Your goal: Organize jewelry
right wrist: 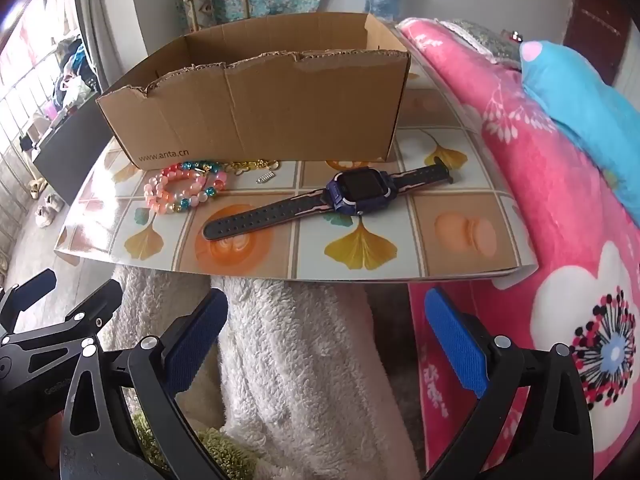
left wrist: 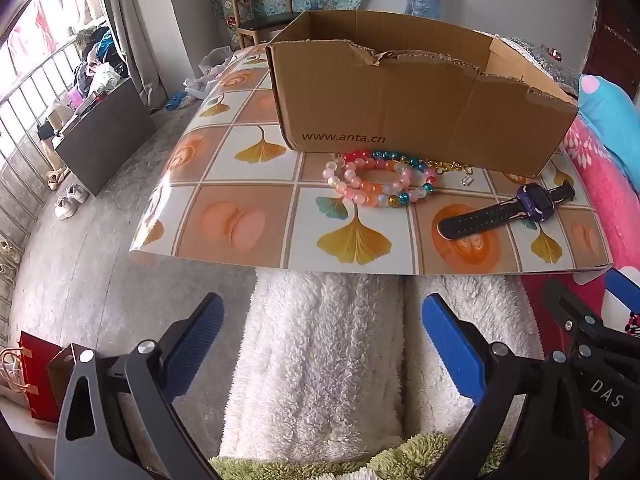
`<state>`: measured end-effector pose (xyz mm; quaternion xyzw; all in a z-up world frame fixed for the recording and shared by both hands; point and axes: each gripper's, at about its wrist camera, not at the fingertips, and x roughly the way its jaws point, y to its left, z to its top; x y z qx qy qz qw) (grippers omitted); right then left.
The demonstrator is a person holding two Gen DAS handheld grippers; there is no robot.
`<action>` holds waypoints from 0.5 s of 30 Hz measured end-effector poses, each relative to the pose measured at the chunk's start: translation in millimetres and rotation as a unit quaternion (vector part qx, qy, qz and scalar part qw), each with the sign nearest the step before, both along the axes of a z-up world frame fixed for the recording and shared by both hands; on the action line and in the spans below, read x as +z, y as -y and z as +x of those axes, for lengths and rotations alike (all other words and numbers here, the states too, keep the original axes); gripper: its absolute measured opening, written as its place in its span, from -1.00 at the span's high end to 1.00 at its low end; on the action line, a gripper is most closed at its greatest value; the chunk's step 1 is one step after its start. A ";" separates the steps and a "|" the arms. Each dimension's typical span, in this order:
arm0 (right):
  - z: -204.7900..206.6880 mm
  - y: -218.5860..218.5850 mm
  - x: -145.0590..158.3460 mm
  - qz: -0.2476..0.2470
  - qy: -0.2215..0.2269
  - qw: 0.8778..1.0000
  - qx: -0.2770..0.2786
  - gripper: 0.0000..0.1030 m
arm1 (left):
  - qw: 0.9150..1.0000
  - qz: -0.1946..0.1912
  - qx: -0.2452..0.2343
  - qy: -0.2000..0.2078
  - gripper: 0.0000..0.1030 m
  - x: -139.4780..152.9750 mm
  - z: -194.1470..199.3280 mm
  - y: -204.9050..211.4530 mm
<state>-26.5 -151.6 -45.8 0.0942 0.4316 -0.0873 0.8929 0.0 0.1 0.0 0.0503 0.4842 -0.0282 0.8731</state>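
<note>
**Jewelry beside a cardboard box, both claws empty**

Left wrist view: the left claw (left wrist: 322, 344) gapes wide, holding nothing, above white fleece. Ahead, on the tiled-pattern counter (left wrist: 248, 216), beaded bracelets (left wrist: 378, 184) lie just before the cardboard box (left wrist: 420, 120); a watch (left wrist: 508, 214) lies to their right.

Right wrist view: the right claw (right wrist: 326, 340) is likewise wide and empty. The watch (right wrist: 332, 200) lies centre, bracelets (right wrist: 188, 188) left, a gold chain (right wrist: 252, 167) against the box (right wrist: 256, 120).

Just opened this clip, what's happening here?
A person holds two grippers over their lap, short of a patterned mat. The left hand-held gripper and right hand-held gripper are both open and hold nothing. On the mat, beaded bracelets, a gold chain and a watch lie in front of a cardboard box. None of these pieces has been picked up yet.
</note>
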 end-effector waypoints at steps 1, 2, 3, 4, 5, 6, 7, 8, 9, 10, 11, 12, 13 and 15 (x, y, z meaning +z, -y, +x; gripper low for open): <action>0.4 -0.9 0.5 0.000 0.001 1.000 0.001 -0.85 | 1.000 -0.001 -0.001 0.000 -0.89 0.0 0.0 0.0; 0.9 -1.9 1.1 -0.001 0.001 1.000 0.002 -0.85 | 1.000 -0.001 0.000 0.000 -0.89 0.0 0.0 0.0; 1.4 -3.2 1.7 -0.003 0.002 1.000 0.003 -0.85 | 1.000 -0.001 0.000 0.000 -0.89 0.0 0.0 0.0; 2.0 -4.6 2.3 -0.004 0.002 1.000 0.004 -0.85 | 1.000 -0.002 -0.001 -0.001 -0.89 0.1 0.0 0.0; 2.6 -3.5 2.2 0.001 0.000 1.000 0.000 -0.85 | 1.000 -0.003 -0.001 0.000 -0.89 0.1 0.0 0.0; 3.2 -4.0 2.5 0.001 0.000 1.000 0.001 -0.85 | 1.000 -0.002 -0.001 -0.001 -0.89 0.0 0.0 -0.1; 3.7 -4.6 2.8 0.000 0.000 1.000 0.001 -0.85 | 1.000 -0.002 -0.001 -0.001 -0.89 -0.1 0.0 0.1; 4.4 -5.1 3.1 0.000 0.000 1.000 0.001 -0.85 | 1.000 -0.003 -0.001 -0.001 -0.89 -0.1 0.0 0.0; 3.5 -3.9 2.5 -0.001 -0.001 1.000 0.000 -0.85 | 1.000 -0.003 -0.001 -0.001 -0.89 -0.1 0.1 -0.1; 3.5 -3.6 2.5 -0.001 0.000 1.000 -0.001 -0.85 | 1.000 -0.004 -0.001 -0.002 -0.89 0.0 0.1 -0.2; 3.5 -3.1 2.5 -0.001 0.000 1.000 -0.001 -0.85 | 1.000 -0.004 -0.001 -0.002 -0.89 0.0 0.0 -0.2; 3.5 -2.5 2.6 -0.001 0.000 1.000 -0.002 -0.85 | 1.000 -0.004 0.000 -0.002 -0.89 0.1 -0.2 -0.3; 3.5 -2.0 2.0 -0.002 0.001 1.000 -0.002 -0.85 | 1.000 -0.003 0.000 -0.002 -0.89 0.2 -0.4 -0.2; 3.4 -4.2 4.3 -0.005 0.001 1.000 -0.004 -0.85 | 1.000 -0.003 0.000 -0.002 -0.89 0.6 -1.0 0.1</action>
